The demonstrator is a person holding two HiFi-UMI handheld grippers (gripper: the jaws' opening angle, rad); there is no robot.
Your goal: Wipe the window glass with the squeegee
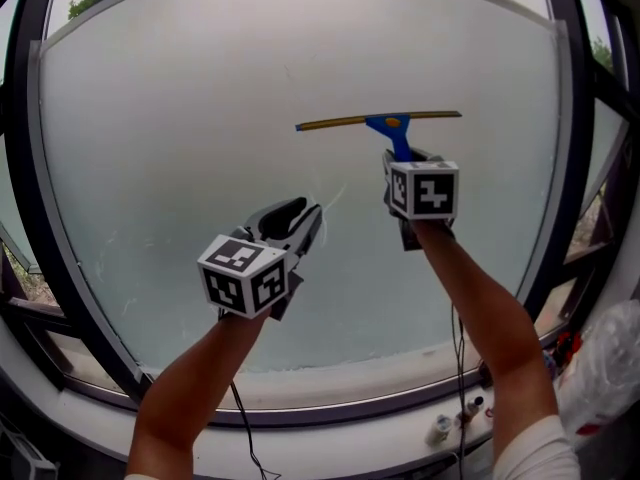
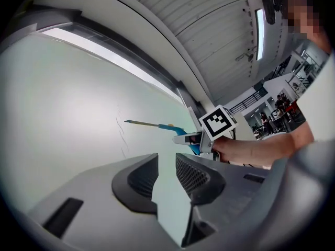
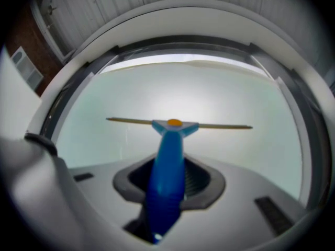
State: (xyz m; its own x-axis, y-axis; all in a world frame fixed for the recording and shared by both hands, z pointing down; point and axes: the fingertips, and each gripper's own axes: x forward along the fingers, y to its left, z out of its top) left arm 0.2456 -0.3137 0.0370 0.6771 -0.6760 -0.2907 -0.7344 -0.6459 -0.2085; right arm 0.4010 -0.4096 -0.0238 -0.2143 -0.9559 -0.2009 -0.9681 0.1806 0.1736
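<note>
The squeegee (image 1: 378,121) has a blue handle and a long thin blade with a yellow-brass strip. Its blade lies level against the frosted window glass (image 1: 180,118), right of the middle. My right gripper (image 1: 408,160) is shut on the blue handle (image 3: 167,161) from below, and the blade (image 3: 220,125) spreads left and right ahead of the jaws. My left gripper (image 1: 300,214) hangs lower and to the left, close to the glass, open with nothing between its fingers (image 2: 196,177). In the left gripper view the squeegee (image 2: 157,125) and the right gripper (image 2: 189,138) show off to the right.
A dark frame (image 1: 30,218) rims the pane, with a white sill (image 1: 350,433) below. Small bottles (image 1: 442,428) stand on the sill, and a clear plastic bag (image 1: 610,358) lies at the right. Cables hang from both arms. People stand far behind in the room (image 2: 272,120).
</note>
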